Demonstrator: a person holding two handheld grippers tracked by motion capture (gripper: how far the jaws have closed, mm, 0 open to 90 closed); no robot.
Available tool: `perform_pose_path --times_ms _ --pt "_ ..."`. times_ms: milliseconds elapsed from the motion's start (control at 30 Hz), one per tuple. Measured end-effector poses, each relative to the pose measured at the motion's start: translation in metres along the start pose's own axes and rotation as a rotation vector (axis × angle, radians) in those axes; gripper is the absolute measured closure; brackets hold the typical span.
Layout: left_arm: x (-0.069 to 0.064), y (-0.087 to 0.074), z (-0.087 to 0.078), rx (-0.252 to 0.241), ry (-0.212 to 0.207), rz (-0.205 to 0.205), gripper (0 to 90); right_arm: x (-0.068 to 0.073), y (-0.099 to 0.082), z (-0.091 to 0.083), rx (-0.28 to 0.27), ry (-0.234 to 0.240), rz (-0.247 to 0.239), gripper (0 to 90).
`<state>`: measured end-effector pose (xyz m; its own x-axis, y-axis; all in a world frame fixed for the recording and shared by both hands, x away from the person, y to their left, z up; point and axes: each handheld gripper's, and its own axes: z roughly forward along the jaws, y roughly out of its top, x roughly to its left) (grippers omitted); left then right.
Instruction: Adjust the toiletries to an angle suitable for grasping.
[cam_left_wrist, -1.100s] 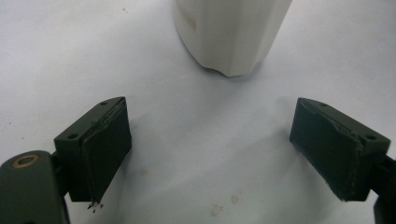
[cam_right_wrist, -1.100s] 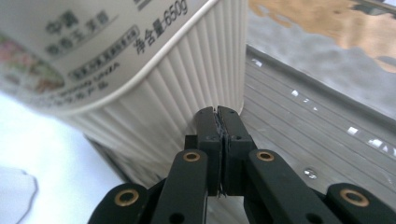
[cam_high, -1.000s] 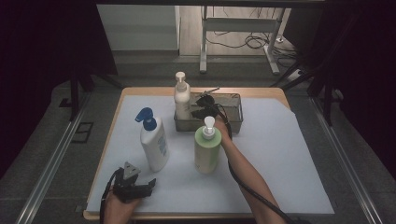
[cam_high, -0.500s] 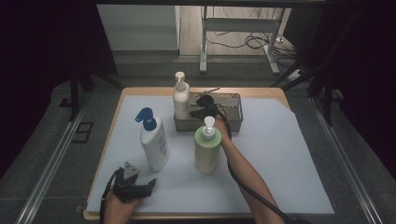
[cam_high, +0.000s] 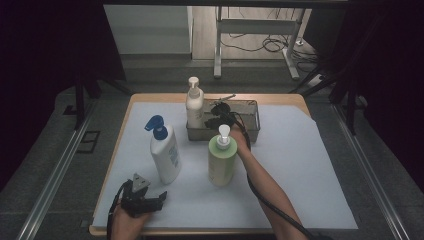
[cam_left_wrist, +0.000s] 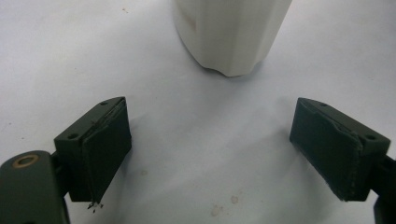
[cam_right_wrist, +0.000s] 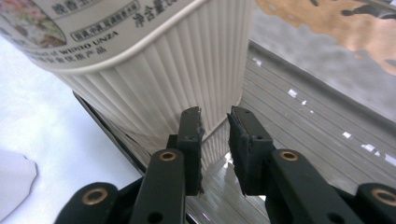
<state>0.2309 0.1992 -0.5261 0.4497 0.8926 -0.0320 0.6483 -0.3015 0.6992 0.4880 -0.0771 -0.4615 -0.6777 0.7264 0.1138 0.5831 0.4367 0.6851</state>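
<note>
White paper covers the table (cam_high: 320, 165), where a metal tray (cam_high: 252, 131) at 12 o'clock holds a cream pump bottle (cam_high: 194, 105) upright at its 9 o'clock end. The right claw (cam_right_wrist: 215, 122) sits inside the tray beside that bottle, jaws nearly closed on nothing. At 7 o'clock the left claw (cam_left_wrist: 210, 140) rests wide open and empty, near a blue-pump bottle (cam_high: 165, 150) and a green bottle (cam_high: 222, 159).

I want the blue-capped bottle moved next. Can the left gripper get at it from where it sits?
Probably yes: the left gripper is open, facing the blue-capped bottle, with bare white sheet between them.
</note>
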Motion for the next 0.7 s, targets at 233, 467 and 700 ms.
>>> perform_pose_path --times_ms 233,467,700 --pt "0.0 0.0 0.0 0.0 0.001 0.001 12.1 -0.005 -0.005 -0.014 -0.029 -0.013 -0.006 57.0" --pt "0.0 0.0 0.0 -0.001 0.0 0.001 12.2 -0.005 -0.005 -0.032 -0.054 -0.012 -0.022 45.1" --pt "0.0 0.0 0.0 -0.001 0.001 0.002 12.1 -0.005 -0.008 -0.051 -0.074 -0.025 -0.047 37.5"
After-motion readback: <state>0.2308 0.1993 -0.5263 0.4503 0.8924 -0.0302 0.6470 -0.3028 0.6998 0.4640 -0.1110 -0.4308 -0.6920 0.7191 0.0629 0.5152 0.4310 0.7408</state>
